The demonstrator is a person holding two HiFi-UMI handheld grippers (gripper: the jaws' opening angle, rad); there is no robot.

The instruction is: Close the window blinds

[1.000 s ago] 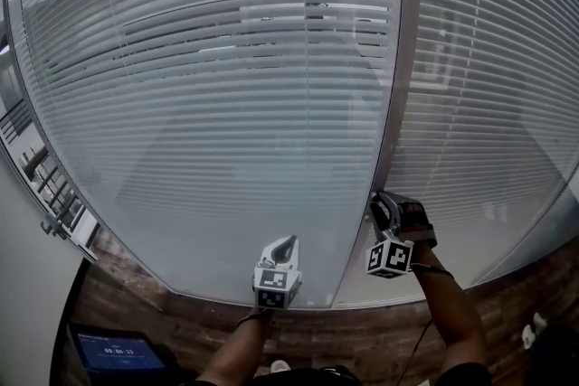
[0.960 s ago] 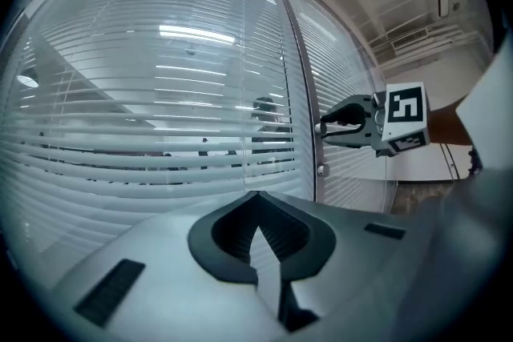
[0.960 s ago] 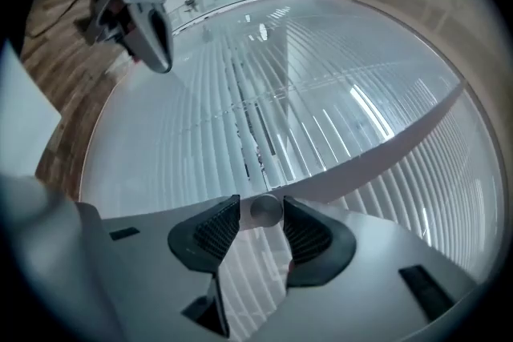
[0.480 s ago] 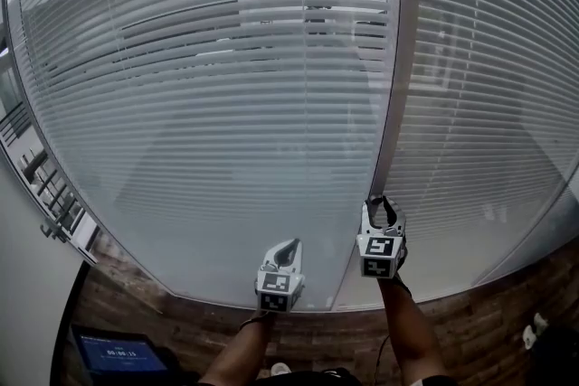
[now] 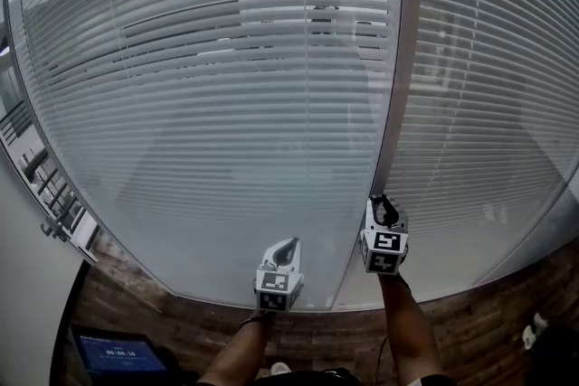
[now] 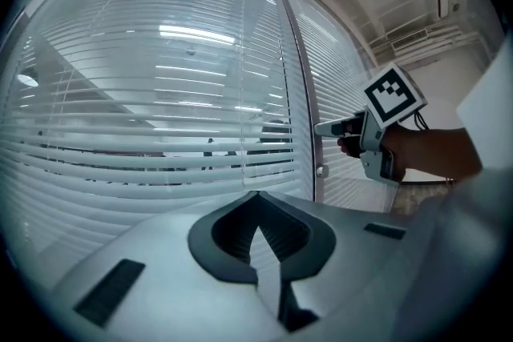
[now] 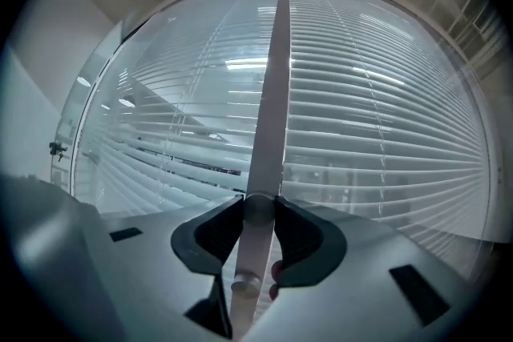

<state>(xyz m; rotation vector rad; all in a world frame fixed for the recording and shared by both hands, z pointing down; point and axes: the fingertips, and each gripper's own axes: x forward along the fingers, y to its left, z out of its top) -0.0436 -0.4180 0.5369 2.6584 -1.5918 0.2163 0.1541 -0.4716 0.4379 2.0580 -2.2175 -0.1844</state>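
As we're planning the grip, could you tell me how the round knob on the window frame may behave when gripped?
The knob, between the right gripper's jaws, which have just been closing, looks smooth and round, so it may slip. It seems rigid and fixed to the frame, so it should probably turn, not lift away.

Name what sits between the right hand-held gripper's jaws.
The right hand-held gripper has just been closing on a round knob on the window post; the right gripper view shows it.

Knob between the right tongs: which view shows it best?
Right gripper view: the knob sits large between the right tongs, which have just been closing on it. In the left gripper view and head view, the tongs cover it.
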